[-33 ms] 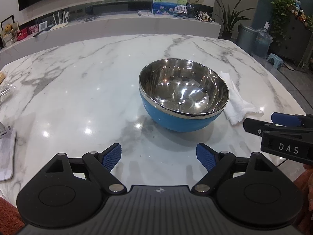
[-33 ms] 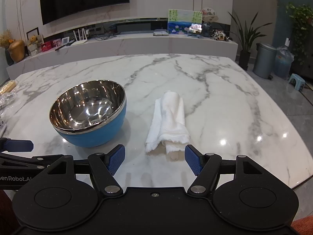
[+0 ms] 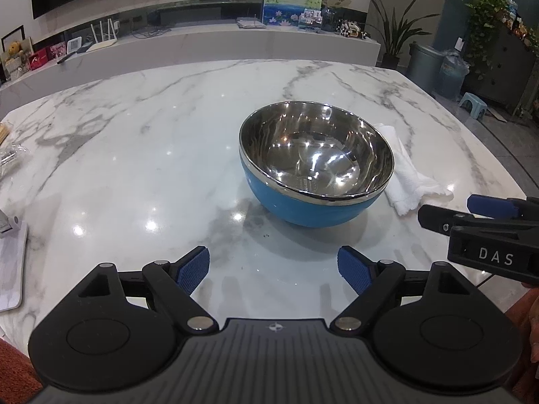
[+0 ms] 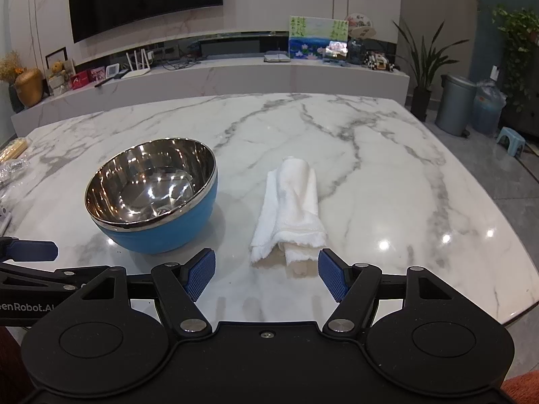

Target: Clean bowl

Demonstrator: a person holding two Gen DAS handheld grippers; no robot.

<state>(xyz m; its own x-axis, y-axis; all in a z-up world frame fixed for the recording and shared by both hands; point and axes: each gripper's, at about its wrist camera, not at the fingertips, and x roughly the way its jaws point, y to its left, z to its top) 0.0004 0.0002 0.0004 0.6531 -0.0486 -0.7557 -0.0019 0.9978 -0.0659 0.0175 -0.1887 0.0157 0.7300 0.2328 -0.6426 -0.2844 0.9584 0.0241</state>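
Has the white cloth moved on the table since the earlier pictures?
No. The white cloth lies in the same place, just right of the blue bowl, over the same marble veins as earlier.

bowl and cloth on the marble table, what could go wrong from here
1. The bowl has a rounded blue base on glossy marble; wiped without being steadied, it may slide or tip.
2. The cloth is loosely rolled with a frayed near end, so the open right gripper may pinch only one layer and unroll it.
3. The open left gripper has only a thin, shiny steel rim to clamp, which could slip.
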